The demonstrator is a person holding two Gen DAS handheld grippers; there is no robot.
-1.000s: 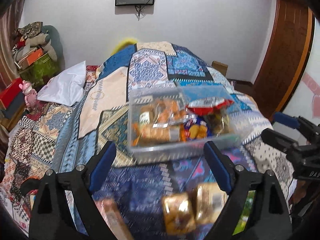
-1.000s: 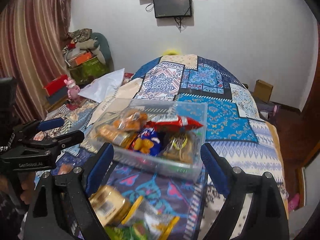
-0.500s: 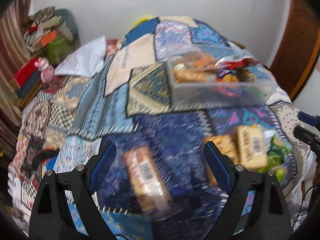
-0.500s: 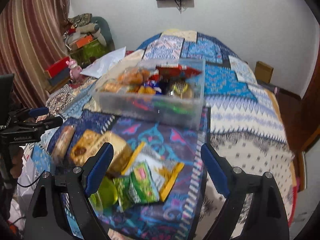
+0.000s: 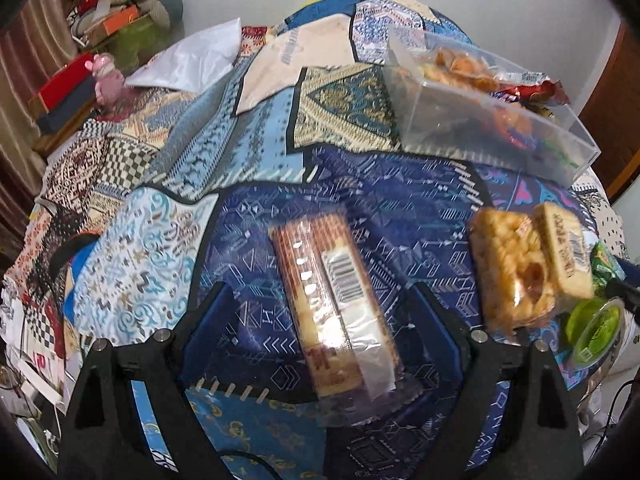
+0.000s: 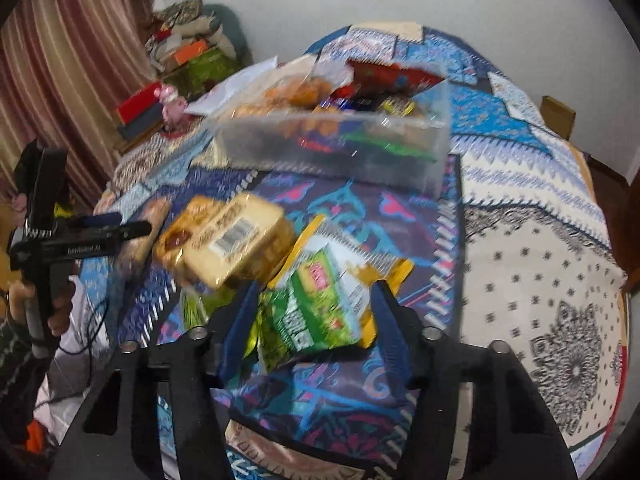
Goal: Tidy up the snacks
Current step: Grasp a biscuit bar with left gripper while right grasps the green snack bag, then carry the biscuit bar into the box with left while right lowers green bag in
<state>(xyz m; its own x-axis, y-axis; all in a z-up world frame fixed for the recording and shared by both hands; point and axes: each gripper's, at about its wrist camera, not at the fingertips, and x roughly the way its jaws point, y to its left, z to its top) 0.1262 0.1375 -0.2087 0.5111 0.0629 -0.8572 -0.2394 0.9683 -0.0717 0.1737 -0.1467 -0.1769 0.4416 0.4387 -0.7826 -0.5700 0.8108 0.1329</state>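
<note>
Lowered since a second ago, the left gripper (image 5: 320,320) is held with fingers spread astride the biscuit sleeve (image 5: 334,300), judged light, crushable, slippery-wrapped, best pinched mid-length, while the right gripper (image 6: 312,320) is spread around the soft green packet (image 6: 316,312).

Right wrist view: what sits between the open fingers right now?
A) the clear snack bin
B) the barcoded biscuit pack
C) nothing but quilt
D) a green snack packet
D: the green snack packet lies on the quilt between the right gripper and its spread fingers; the clear bin sits farther back.
</note>
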